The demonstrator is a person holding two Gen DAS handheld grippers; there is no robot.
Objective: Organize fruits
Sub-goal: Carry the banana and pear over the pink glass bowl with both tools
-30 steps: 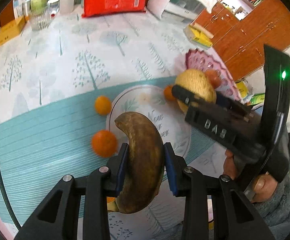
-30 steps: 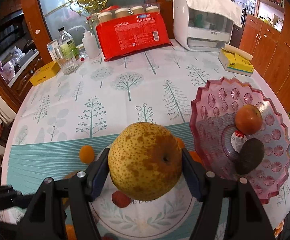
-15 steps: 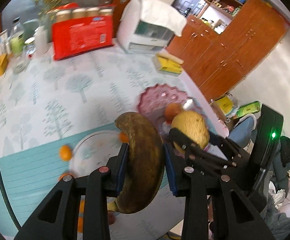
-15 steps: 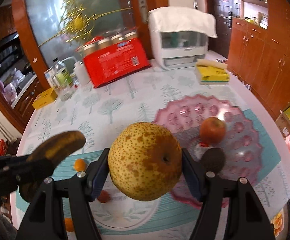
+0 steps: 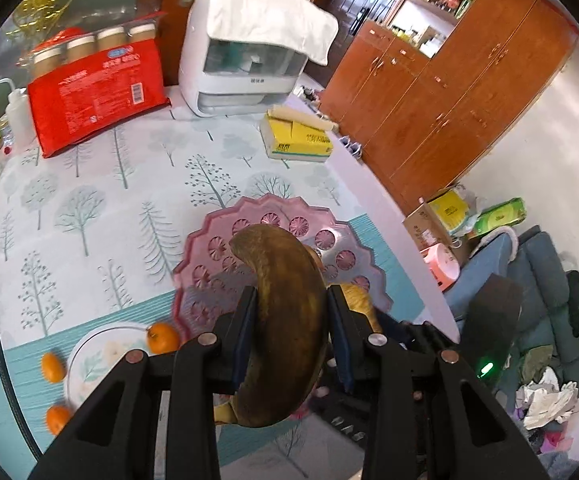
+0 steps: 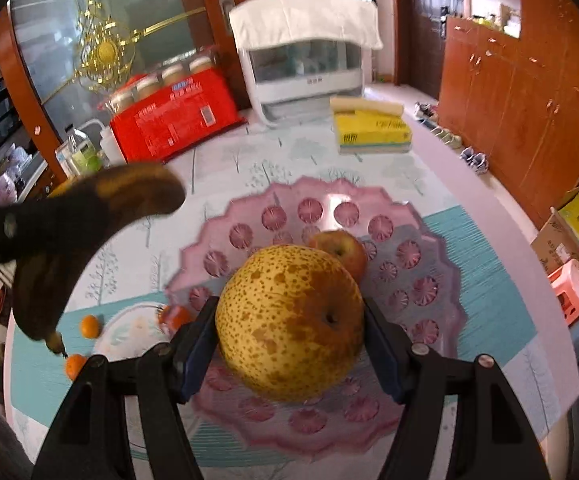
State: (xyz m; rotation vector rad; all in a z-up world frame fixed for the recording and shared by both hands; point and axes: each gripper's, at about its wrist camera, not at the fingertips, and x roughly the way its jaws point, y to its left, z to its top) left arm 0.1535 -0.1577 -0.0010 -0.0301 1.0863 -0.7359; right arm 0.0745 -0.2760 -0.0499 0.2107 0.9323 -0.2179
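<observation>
- The pear point(image 6: 289, 320) looks heavy, firm and round, likely to roll; its widest middle is the place to hold it, and the right gripper point(image 6: 289, 344) clamps it there, above the pink dish point(image 6: 421, 280).
- The banana point(image 5: 285, 320), dark and overripe, is probably soft and bruises easily; the left gripper point(image 5: 289, 336) is closed across its mid-length, over the dish's near edge.
- An apple point(image 6: 339, 250) lies in the dish; small oranges point(image 5: 162, 337) sit by the white plate point(image 5: 89, 364) on the worktop point(image 5: 89, 200).

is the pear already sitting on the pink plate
No, the pear is clamped between the right gripper's pads, above the pink plate.
</observation>
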